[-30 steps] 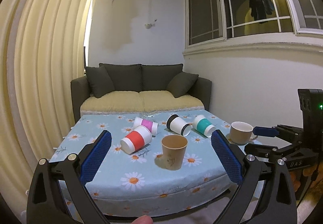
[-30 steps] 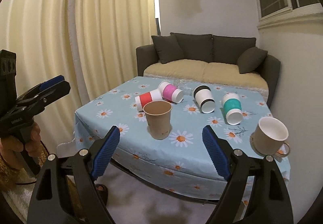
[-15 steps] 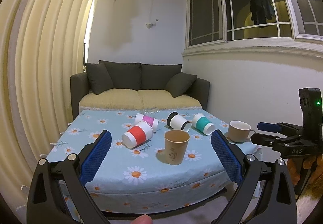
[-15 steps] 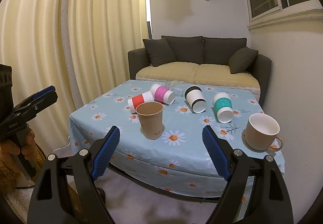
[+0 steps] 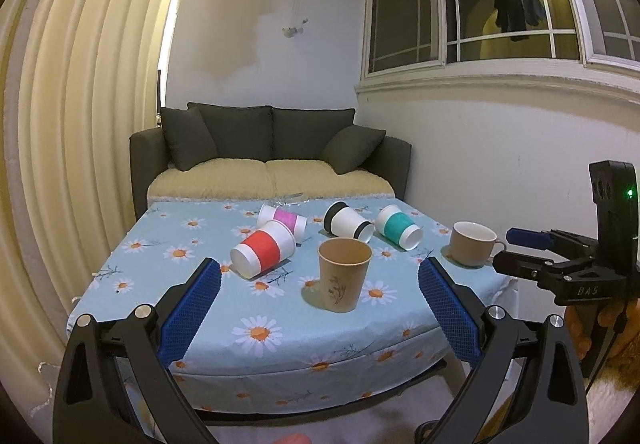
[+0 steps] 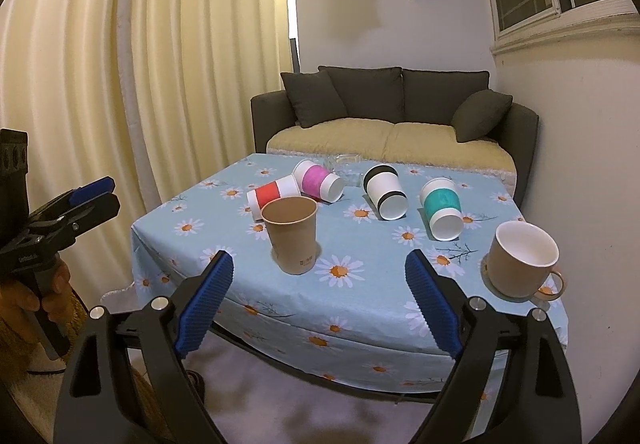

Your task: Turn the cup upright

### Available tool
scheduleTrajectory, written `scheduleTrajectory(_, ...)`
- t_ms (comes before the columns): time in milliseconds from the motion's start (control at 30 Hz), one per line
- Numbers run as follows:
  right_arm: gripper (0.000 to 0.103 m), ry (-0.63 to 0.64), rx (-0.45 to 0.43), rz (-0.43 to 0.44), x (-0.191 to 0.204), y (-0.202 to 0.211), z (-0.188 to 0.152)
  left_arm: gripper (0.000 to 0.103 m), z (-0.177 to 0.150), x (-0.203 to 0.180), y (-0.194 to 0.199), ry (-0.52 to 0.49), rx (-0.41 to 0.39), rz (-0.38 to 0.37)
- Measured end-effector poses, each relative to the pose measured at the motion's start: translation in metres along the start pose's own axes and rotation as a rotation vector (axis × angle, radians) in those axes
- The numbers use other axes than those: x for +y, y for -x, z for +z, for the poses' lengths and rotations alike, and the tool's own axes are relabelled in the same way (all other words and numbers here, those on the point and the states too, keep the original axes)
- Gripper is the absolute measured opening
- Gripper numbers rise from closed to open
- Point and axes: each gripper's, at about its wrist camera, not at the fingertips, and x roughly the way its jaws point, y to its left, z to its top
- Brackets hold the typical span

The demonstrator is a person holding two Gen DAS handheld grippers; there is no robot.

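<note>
A brown paper cup [image 5: 345, 274] [image 6: 291, 234] stands upright near the table's front edge. Behind it, cups with red [image 5: 264, 253] [image 6: 272, 196], pink [image 5: 285, 220] [image 6: 319, 179], black [image 5: 346, 224] [image 6: 385, 191] and teal [image 5: 398, 230] [image 6: 441, 208] bands lie on their sides. A beige mug [image 5: 472, 248] [image 6: 521, 259] stands upright at the right. My left gripper [image 5: 318, 298] is open and empty, short of the table. My right gripper [image 6: 320, 284] is open and empty, also short of the table; it also shows in the left wrist view [image 5: 528, 244].
The table wears a light blue daisy cloth [image 5: 280, 332] [image 6: 360, 308]. A dark sofa [image 5: 272, 159] [image 6: 392, 111] stands behind it. Cream curtains [image 6: 120, 83] hang at the left, a white wall [image 6: 580, 123] is at the right.
Both grippers have drawn back from the table and shifted a little; the cups look smaller than a second ago. No cup has moved. Both stay open.
</note>
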Motion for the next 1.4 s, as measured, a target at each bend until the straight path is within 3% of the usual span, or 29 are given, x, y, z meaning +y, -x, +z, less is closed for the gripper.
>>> scheduleTrajectory(1400, 0.087, 0.005, 0.008, 0.011, 0.0009, -0.0021, -0.0008, 0.097, 0.0001, -0.0022, -0.0016, 0.006, 0.012, 0.0)
